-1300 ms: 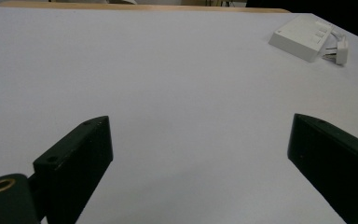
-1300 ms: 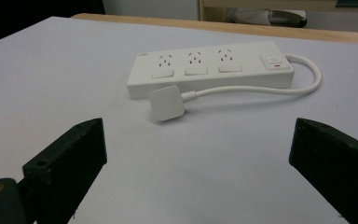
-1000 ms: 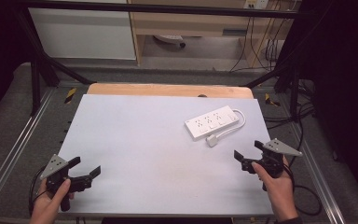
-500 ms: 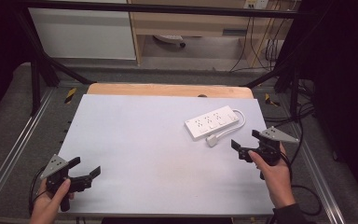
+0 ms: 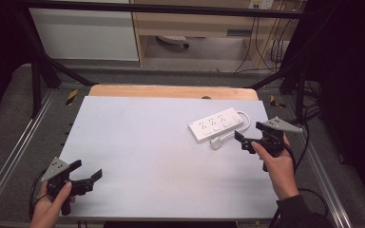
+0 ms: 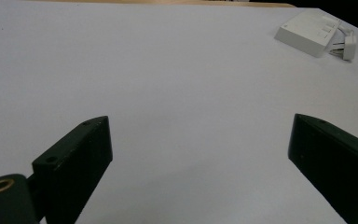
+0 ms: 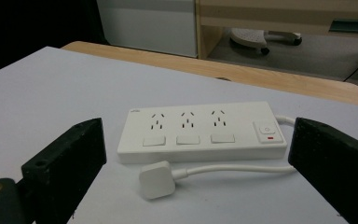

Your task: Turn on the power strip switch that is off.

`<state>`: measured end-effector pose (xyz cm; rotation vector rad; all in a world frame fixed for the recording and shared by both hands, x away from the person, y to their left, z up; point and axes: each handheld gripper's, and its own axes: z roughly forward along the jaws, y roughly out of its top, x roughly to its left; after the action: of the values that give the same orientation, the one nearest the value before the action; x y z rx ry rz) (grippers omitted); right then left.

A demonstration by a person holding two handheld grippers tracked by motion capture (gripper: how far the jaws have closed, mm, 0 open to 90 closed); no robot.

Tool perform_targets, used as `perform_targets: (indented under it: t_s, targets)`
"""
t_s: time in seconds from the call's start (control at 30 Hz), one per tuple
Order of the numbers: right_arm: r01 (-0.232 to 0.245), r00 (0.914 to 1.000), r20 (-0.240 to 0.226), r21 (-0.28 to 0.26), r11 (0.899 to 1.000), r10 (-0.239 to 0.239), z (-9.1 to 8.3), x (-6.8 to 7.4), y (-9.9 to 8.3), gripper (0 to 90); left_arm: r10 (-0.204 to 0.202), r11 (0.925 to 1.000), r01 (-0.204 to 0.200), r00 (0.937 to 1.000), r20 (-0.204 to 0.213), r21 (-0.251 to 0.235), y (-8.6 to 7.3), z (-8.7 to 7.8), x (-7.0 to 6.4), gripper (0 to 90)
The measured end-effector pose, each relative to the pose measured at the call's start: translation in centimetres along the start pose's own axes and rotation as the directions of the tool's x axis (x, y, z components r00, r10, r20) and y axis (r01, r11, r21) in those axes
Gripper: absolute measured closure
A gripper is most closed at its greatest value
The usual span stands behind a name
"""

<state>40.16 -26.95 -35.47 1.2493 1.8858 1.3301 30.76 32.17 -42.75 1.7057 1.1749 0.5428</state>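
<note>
A white power strip (image 5: 217, 124) lies flat near the table's (image 5: 147, 142) far right corner, angled so that one end points toward the right edge; it carries three sockets, each with its own switch, and a main switch with a red mark at the end nearest that edge. Its white cord (image 7: 233, 171) loops around from that end and runs along the strip's near side, ending in a white plug (image 7: 157, 180) that rests on the table just beside the strip. The right gripper (image 5: 248, 141) is held above the table close to the right edge, just beside the plug and strip, its jaws spread wide and pointing at them with nothing between them; the right hand (image 5: 276, 164) wraps the handle from behind, forearm coming in from the near edge. The left gripper (image 5: 86, 175) sits low at the near left corner, well apart from the strip, jaws likewise spread wide over bare table, gripped by the left hand (image 5: 52, 205).
</note>
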Motion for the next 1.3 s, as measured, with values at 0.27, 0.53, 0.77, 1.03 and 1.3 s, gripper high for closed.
perform_targets:
  t_s: [0.27, 0.53, 0.77, 1.03, 1.3]
  targets:
    - [0.015, 0.9998, 0.009, 0.011, 1.0, -0.015, 1.1, -0.4, 1.4, 6.2, -0.003, 1.0, 0.003, 1.0, -0.003, 0.0, 0.0, 0.0, 0.1, 6.1]
    - [0.008, 0.9993, 0.037, -0.005, 1.0, -0.008, 1.9, -1.1, 2.1, 12.6, -0.004, 1.0, 0.004, 1.0, -0.003, 0.001, 0.0, 0.0, 0.1, 6.1]
    - [0.012, 0.9982, 0.059, -0.008, 1.0, -0.012, 2.6, -1.8, 2.5, 17.0, -0.004, 1.0, 0.004, 1.0, -0.005, 0.002, 0.0, 0.0, 0.1, 6.1]
    - [0.005, 0.9978, 0.066, -0.021, 1.0, -0.004, 3.4, -2.4, 2.9, 26.7, -0.006, 1.0, 0.006, 1.0, -0.008, 0.004, 0.0, 0.1, 0.1, 6.1]
    - [0.003, 0.9976, 0.069, -0.03, 1.0, -0.001, 4.5, -2.7, 3.0, 38.4, -0.004, 1.0, 0.004, 0.9999, -0.009, 0.003, -0.1, 0.0, 0.2, 6.1]
